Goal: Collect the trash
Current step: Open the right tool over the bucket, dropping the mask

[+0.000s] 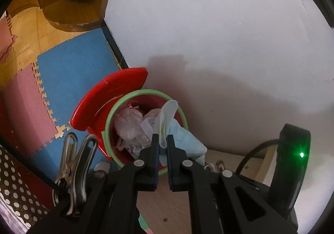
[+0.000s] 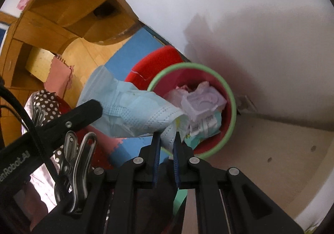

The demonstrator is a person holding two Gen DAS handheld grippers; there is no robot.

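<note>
Trash: pale-blue diaper (image 2: 133, 112), held over the bin (image 2: 229, 96) at the floor's wall edge. Left tongs (image 1: 163, 140) clamped on its white end; right tongs (image 2: 168, 140) clamped on its blue end. Bin is already part full of wrappers (image 2: 200, 104). Left to do, by my reading: lower and release; not yet inside. Right view shows the diaper spread out beside the rim and the left tool's arm; left view shows the red lid (image 1: 112, 92) behind the bin.
</note>
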